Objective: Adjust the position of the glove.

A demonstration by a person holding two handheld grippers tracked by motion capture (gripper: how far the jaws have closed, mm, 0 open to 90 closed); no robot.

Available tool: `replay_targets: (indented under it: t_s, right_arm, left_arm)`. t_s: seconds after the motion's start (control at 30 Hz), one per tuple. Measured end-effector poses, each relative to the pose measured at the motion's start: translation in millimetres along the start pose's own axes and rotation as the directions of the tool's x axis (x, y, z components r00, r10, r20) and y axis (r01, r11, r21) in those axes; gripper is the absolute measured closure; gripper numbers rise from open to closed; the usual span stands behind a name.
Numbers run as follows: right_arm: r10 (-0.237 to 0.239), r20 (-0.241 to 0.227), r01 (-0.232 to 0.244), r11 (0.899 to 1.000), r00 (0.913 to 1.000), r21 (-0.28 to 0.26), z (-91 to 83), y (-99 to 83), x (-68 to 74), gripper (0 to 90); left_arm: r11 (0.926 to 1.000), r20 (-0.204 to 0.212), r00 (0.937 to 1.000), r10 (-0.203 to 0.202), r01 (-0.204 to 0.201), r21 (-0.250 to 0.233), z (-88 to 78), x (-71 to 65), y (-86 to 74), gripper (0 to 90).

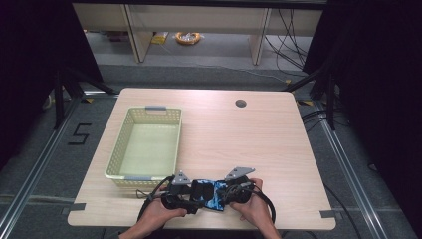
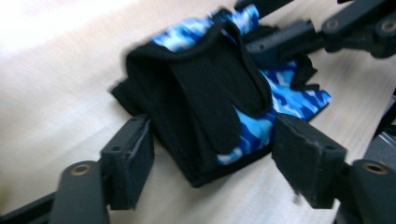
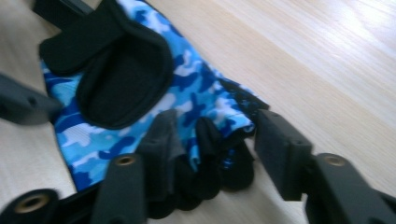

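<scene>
At the lower centre of the tabletop [image 1: 278, 134], the soft, light glove [image 1: 208, 194] sits between the open jaws of the left gripper [image 2: 212, 161] and right gripper [image 3: 219, 149], likely best pinched at its edges.

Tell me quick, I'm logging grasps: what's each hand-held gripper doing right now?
Left hand-held gripper: open, jaws either side of the glove's wrist end, not pressing.
Right hand-held gripper: open, jaws around the glove's finger end, not clamped.
</scene>
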State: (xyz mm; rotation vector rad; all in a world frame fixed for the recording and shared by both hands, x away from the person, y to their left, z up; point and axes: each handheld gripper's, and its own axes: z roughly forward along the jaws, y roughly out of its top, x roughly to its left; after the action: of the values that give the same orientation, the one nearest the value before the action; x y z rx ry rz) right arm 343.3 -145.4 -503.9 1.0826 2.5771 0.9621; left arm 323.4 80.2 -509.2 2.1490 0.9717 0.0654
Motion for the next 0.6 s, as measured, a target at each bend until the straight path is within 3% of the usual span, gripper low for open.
replay_targets:
  t_s: [0.03,0.07,0.13,0.17,0.3,0.4,0.43,0.57,0.6]
  right_arm:
    - [-0.006,-0.013,0.006,1.000,0.9999,-0.003,0.1,0.1,0.0,56.6]
    - [-0.003,-0.015,0.003,1.000,0.9999,-0.004,0.2,0.1,-0.5,59.4]
    - [-0.004,-0.019,0.003,1.000,0.9998,-0.007,0.1,-0.4,-3.5,66.8]
    - [0.003,-0.021,-0.004,1.000,0.9998,-0.015,0.5,-0.8,-4.2,70.1]
    - [0.019,-0.061,-0.021,1.000,0.9979,-0.023,0.5,-2.2,-7.4,79.0]
    - [0.025,-0.070,-0.028,0.999,0.9972,-0.036,0.9,-3.2,-7.3,80.4]
    - [0.014,-0.064,-0.017,0.999,0.9978,-0.050,2.0,-4.3,-8.3,80.6]
    - [0.040,-0.093,-0.046,0.996,0.9949,-0.070,2.1,-6.0,-10.6,81.1]
    - [0.047,-0.093,-0.052,0.997,0.9945,-0.051,0.4,-5.8,-11.2,81.1]
  left_arm:
    - [0.9995,-0.015,0.9993,0.033,-0.033,0.000,0.9,-1.6,0.1,28.9]
    - [0.9992,-0.019,0.9991,0.039,-0.039,0.002,1.4,-2.3,0.2,29.7]
    - [0.9996,-0.018,0.9996,0.023,-0.023,-0.019,2.6,-0.7,0.9,34.0]
    - [0.9996,-0.010,0.9999,-0.005,0.004,-0.029,3.1,0.3,0.6,37.3]
    - [0.9987,-0.012,0.9999,-0.005,0.004,-0.051,2.3,3.0,-1.4,47.0]
    - [0.9976,-0.009,0.9999,-0.009,0.009,-0.069,0.8,7.6,-1.8,58.6]
    - [0.9943,-0.002,0.9996,-0.029,0.029,-0.103,1.7,7.5,-1.7,61.2]
    - [0.9950,0.006,1.0000,0.002,-0.001,-0.100,-1.7,9.0,-0.5,70.6]
    - [0.9940,0.004,1.0000,0.001,0.000,-0.109,-1.6,8.3,-0.5,71.6]
